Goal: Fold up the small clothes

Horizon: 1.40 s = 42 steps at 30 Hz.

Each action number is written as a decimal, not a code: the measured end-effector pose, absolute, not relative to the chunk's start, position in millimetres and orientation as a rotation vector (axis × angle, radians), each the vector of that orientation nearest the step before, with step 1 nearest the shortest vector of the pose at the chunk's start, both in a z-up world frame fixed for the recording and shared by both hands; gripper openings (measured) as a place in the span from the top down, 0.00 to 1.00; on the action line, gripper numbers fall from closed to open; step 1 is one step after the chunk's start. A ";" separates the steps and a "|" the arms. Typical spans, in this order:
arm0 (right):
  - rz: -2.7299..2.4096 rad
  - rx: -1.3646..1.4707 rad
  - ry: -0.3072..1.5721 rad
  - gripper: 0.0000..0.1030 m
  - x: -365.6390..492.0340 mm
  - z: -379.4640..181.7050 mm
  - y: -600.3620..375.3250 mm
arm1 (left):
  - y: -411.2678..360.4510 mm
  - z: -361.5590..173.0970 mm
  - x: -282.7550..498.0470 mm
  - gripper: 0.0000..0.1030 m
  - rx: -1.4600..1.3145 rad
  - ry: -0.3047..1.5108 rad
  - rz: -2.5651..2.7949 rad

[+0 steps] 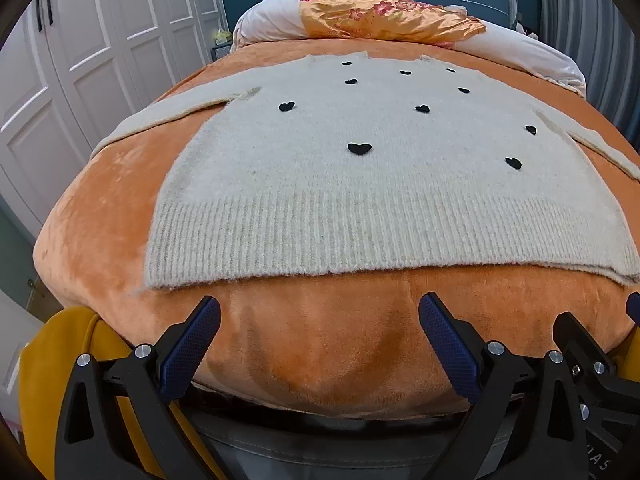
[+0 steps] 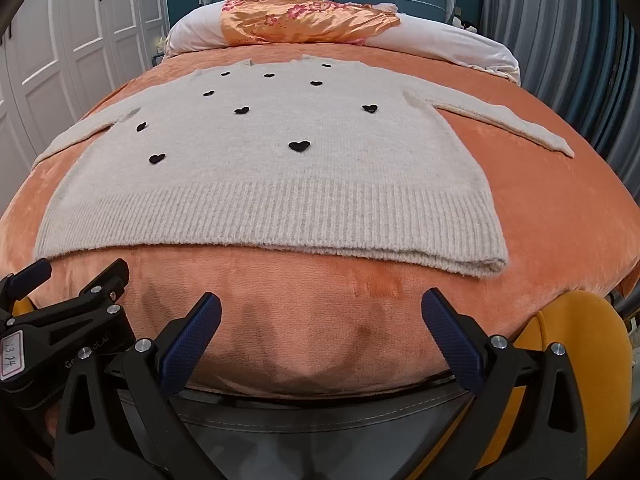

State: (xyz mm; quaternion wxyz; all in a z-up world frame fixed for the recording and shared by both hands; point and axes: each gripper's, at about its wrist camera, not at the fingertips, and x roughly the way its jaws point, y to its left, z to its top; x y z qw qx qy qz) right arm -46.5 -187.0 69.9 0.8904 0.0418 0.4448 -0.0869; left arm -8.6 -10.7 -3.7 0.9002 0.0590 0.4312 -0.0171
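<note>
A cream knitted sweater (image 1: 360,184) (image 2: 256,172) with small black hearts lies flat on the orange bed cover (image 1: 320,344) (image 2: 304,320), ribbed hem towards me and both sleeves spread sideways. My left gripper (image 1: 320,308) hangs open over the near edge of the bed, just short of the hem, nothing between its blue pads. My right gripper (image 2: 320,306) is open too, at the same distance from the hem, with nothing in it. The left gripper's body (image 2: 64,320) shows at the left of the right wrist view.
White pillows with an orange flowered satin cloth (image 1: 384,12) (image 2: 304,16) lie at the head of the bed before a blue headboard. White wardrobe doors (image 1: 80,60) stand to the left, curtains (image 2: 560,40) to the right. Yellow fabric (image 1: 60,360) (image 2: 580,360) hangs by each gripper.
</note>
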 end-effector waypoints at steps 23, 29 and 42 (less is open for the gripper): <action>-0.176 0.087 0.930 0.05 -45.2 67.7 -187.4 | -8.1 -9.5 -6.9 0.06 0.112 0.908 -0.036; -0.176 0.086 0.929 0.05 -45.2 67.6 -187.2 | -8.0 -9.5 -7.2 0.06 0.112 0.905 -0.036; -0.176 0.086 0.930 0.05 -45.2 67.6 -187.3 | -7.9 -9.7 -7.1 0.06 0.112 0.906 -0.036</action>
